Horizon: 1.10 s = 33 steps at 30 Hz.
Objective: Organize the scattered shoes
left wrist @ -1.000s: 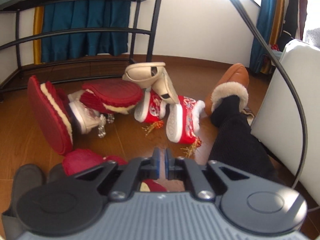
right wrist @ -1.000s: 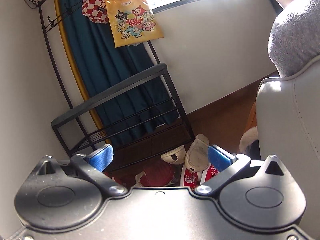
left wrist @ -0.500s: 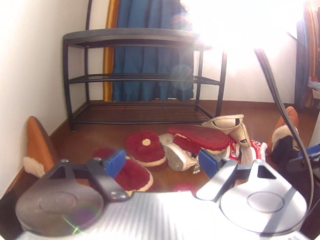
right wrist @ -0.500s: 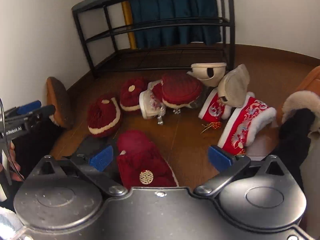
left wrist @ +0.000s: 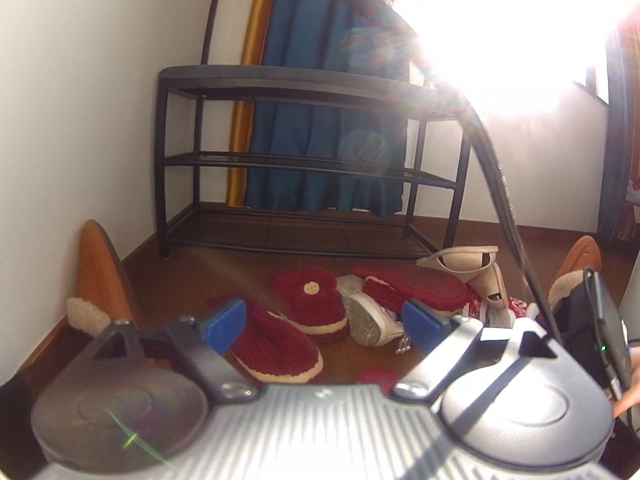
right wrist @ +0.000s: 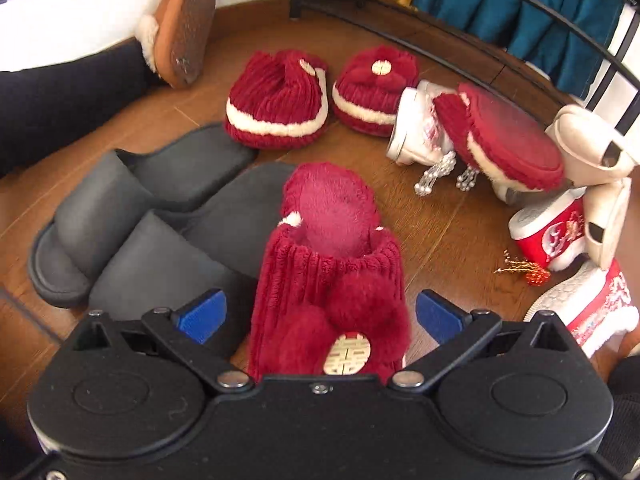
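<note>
Shoes lie scattered on the wood floor. My right gripper (right wrist: 320,316) is open, its blue pads either side of a dark red knit slipper (right wrist: 332,264) with pompoms and a gold emblem, not touching it. Beside it lie two grey slippers (right wrist: 132,224). Further off are two more red slippers (right wrist: 280,108), an overturned red one (right wrist: 508,136), white beaded shoes (right wrist: 416,128), beige heels (right wrist: 592,148) and red embroidered boots (right wrist: 560,232). My left gripper (left wrist: 324,320) is open and empty above red slippers (left wrist: 280,340), facing the black shoe rack (left wrist: 304,160).
A person's black-clad leg with a tan fleece slipper (right wrist: 180,28) lies at the left; its mate (left wrist: 576,264) shows at the right in the left wrist view. A blue curtain (left wrist: 320,100) hangs behind the rack. A black cable (left wrist: 500,184) crosses the left wrist view. White walls stand close by.
My left gripper has opened and swung up and left to face the rack. My right gripper has tipped down from the wall to the floor, closing in over the red pompom slipper.
</note>
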{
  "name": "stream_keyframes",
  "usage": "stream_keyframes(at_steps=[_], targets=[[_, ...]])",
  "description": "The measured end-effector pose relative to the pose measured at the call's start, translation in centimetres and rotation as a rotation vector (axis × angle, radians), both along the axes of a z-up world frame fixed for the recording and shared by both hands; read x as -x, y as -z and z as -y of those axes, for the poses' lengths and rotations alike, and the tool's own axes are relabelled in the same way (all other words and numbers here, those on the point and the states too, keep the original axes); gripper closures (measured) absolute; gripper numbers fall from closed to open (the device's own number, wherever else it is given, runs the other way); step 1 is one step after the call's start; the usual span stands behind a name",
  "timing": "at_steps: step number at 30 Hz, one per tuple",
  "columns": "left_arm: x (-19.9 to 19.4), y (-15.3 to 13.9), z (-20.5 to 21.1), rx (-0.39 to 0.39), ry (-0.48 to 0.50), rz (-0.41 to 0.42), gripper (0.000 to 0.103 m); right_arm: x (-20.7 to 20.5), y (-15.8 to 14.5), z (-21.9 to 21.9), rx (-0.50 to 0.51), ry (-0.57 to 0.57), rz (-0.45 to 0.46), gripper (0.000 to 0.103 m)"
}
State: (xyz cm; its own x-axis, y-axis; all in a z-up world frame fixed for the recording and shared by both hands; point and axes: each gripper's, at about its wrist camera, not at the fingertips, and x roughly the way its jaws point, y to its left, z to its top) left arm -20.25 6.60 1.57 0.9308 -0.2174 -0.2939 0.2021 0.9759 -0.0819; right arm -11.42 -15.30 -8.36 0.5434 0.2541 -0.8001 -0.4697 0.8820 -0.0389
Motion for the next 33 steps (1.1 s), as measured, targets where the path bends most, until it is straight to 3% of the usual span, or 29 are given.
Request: stream_keyframes(at_steps=[7,9,10,14,16,25,29,33], targets=[[-0.6,0.7,-0.7,0.017,-0.023,-0.021,0.016,-2.4,0.6,-0.8,0.004,0.036,-0.075,0.003],[-0.7,0.9,-1.0,0.024,-0.033,-0.03,0.016,-3.1,0.7,-1.0,0.005,0.046,-0.097,0.028],[-0.7,1.1,-1.1,0.027,-0.038,-0.035,0.016,-3.4,0.8,-1.1,0.006,0.051,-0.108,0.035],[-0.7,1.3,-1.2,0.036,-0.044,-0.044,0.016,-4.8,1.1,-1.5,0.008,0.072,-0.151,0.055],[-0.5,1.4,-1.2,0.038,-0.044,-0.038,0.016,-4.3,4.3,1.3,0.008,0.129,-0.189,0.059],[-0.5,1.5,-1.5,0.078,-0.035,-0.041,0.016,-3.4,4.2,7.6,-0.03,0.599,-0.308,0.061],[-0.3,1.4,-1.7,0.085,-0.026,-0.029,0.015,-3.1,2.9,6.8,-0.075,0.571,-0.275,0.058],[-0.3,1.3,-2.2,0.095,-0.033,-0.03,0.015,-3.0,1.3,5.6,-0.127,0.516,-0.236,0.03]])
